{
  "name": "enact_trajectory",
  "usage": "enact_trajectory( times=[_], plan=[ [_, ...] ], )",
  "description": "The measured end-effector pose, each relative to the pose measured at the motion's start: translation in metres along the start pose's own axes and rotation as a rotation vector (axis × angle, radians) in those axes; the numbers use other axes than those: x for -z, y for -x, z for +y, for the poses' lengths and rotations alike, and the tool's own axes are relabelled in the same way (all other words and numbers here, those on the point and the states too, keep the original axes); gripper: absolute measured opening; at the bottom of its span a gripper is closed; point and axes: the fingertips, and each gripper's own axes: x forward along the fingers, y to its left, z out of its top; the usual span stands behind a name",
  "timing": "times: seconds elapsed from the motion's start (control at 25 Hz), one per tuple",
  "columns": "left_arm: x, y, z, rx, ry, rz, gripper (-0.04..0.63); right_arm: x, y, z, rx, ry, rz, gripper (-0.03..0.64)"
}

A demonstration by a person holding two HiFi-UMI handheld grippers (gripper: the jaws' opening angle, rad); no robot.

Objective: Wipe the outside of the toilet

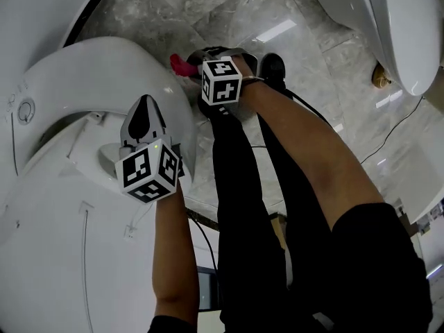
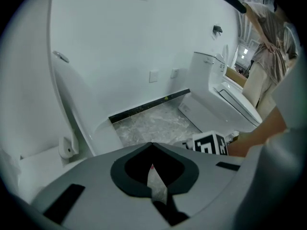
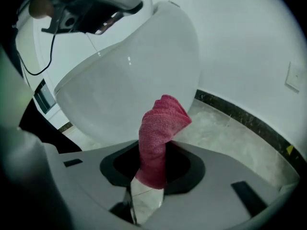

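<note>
Right claw [image 3: 152,150] clamped on one pinky-red cloth [image 3: 162,123]: fuzzy ribbed weave, bunched into a rumpled upright wad, top end right up against the outside of the toilet [image 3: 124,80] bowl. Smooth glossy white ceramic there, rounded like an egg, low down near the floor [image 3: 225,128].

Left claw [image 2: 152,146] closed up tight with nothing in it, hovering up over the top of the same toilet, well apart from the cloth.

Counting up: two claws, one cloth, two toilets. Second toilet [image 1: 388,12] same shiny white, off across the room.

Grey marble-look floor tiles with pale veins, polished enough to throw back bright glare. Black speckled skirting strip [image 3: 249,121] along the foot of the plain white wall [image 3: 240,42], plus one square white wall plate [image 3: 295,77] above it. Thin black cable [image 1: 399,127] snaking over the floor on the right. Black trouser legs [image 1: 277,207] and a dark shoe [image 1: 272,66] crowding the middle of the head view, right beside the bowl.
</note>
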Motion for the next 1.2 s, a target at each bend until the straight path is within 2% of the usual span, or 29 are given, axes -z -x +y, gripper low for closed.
enact_trajectory(
  times=[0.16,0.32,0.52,0.64,0.88,1.0,1.2],
  plan=[
    [-0.006,-0.012,0.007,-0.018,0.004,0.020,0.009,-0.044,-0.012,-0.053,0.038,0.048,-0.028,0.140],
    [-0.010,-0.025,0.012,-0.020,-0.013,0.046,0.009,-0.064,-0.047,-0.074,0.041,0.093,-0.005,0.140],
    [-0.016,-0.042,0.015,-0.013,0.010,0.040,0.009,-0.081,-0.084,-0.089,0.035,0.127,-0.012,0.140],
    [-0.018,-0.041,0.019,-0.012,0.024,0.031,0.009,-0.095,-0.099,-0.084,0.021,0.205,-0.015,0.140],
    [-0.018,-0.035,0.026,0.002,0.028,0.034,0.009,-0.081,-0.105,-0.067,-0.002,0.238,0.012,0.138],
    [-0.017,-0.032,0.024,0.025,0.059,0.050,0.009,-0.066,-0.107,-0.048,-0.024,0.216,0.023,0.138],
    [-0.004,-0.026,0.021,0.003,0.047,0.084,0.009,-0.035,-0.111,-0.004,-0.056,0.163,0.042,0.138]
  ],
)
